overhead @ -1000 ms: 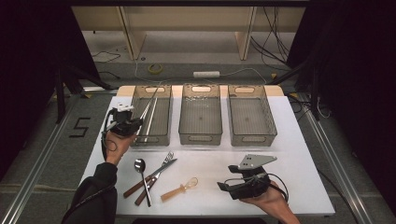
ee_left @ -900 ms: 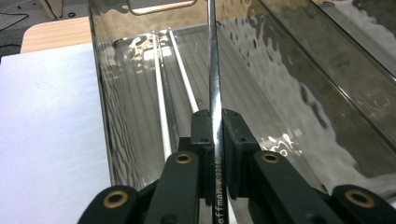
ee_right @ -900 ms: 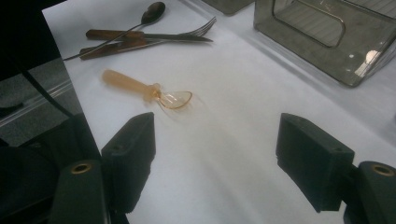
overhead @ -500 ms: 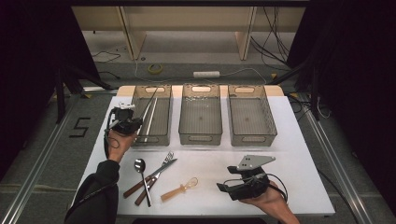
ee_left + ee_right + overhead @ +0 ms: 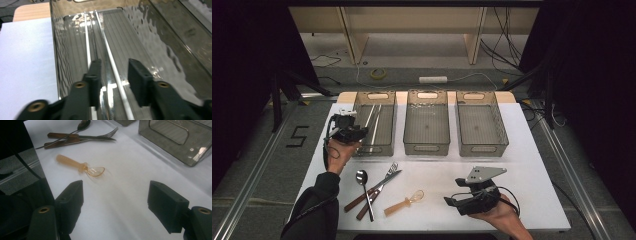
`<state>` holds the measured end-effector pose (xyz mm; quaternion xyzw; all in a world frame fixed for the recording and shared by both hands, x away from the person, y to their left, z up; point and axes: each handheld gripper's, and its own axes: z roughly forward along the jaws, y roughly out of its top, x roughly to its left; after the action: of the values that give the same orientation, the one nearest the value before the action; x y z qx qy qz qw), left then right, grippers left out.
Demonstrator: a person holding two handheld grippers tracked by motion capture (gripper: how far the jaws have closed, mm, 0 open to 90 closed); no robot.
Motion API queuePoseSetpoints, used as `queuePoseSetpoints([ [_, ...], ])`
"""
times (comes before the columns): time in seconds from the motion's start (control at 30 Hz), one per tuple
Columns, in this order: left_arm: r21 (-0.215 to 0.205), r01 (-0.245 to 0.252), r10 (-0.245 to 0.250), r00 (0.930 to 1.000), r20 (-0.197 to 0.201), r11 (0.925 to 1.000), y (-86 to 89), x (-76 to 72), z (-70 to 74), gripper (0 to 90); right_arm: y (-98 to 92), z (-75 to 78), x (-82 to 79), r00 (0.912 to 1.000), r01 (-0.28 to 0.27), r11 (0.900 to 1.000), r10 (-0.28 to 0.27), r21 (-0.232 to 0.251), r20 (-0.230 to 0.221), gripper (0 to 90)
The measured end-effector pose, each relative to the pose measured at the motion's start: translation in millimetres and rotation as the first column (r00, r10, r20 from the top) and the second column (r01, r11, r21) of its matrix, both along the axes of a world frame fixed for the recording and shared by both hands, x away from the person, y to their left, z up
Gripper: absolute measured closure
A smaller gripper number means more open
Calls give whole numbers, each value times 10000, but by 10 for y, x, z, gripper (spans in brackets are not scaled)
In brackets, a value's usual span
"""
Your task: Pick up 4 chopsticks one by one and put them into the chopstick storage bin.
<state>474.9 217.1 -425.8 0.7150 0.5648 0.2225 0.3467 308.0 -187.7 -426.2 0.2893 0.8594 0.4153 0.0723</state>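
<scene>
Nearest the person, the right gripper [image 5: 457, 204] rests low over the white table [image 5: 532, 165], its fingers [image 5: 71, 198] spread wide with nothing between them. Just ahead of it lies an amber plastic spoon [image 5: 81, 166], flat on the table and apart from the fingers. Beyond the spoon, toward the left, a metal spoon [image 5: 363, 187], a fork [image 5: 384, 176] and a knife [image 5: 377, 187] lie crossed in a loose cluster. Farther still, the left gripper [image 5: 357, 132] hangs at the near left edge of the left bin [image 5: 374, 145]; its fingers [image 5: 95, 75] have just been opening and stand partly apart, gripping nothing. Two pale chopsticks [image 5: 110, 60] lie lengthwise on that bin's floor, one passing between the fingers without pad contact. The middle bin [image 5: 427, 145] and right bin [image 5: 482, 147] stand alongside, at the table's far edge.
</scene>
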Motion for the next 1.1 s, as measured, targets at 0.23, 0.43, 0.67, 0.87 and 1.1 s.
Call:
queuePoseSetpoints([
  [0.23,-93,80,-82,9998,-180,9999,23,-192,114,432,0,3,-14,10000,22,10000,-22,-42,48,299],
  [0.43,-112,318,-324,9980,-539,9994,-2,-397,180,340,1,-5,-18,10000,71,9999,-71,-82,10,298],
  [0.67,146,806,-790,9927,-915,9966,-114,-609,179,273,-4,-19,-18,9999,91,9999,-91,-141,42,298],
  [0.87,207,1061,-1032,9884,-1113,9941,-174,-794,159,242,-5,-23,-20,9999,102,9999,-101,-138,40,298],
  [1.1,336,1395,-1337,9815,-1372,9897,-232,-973,118,209,1,-32,-22,9999,111,9998,-111,-167,14,298],
])
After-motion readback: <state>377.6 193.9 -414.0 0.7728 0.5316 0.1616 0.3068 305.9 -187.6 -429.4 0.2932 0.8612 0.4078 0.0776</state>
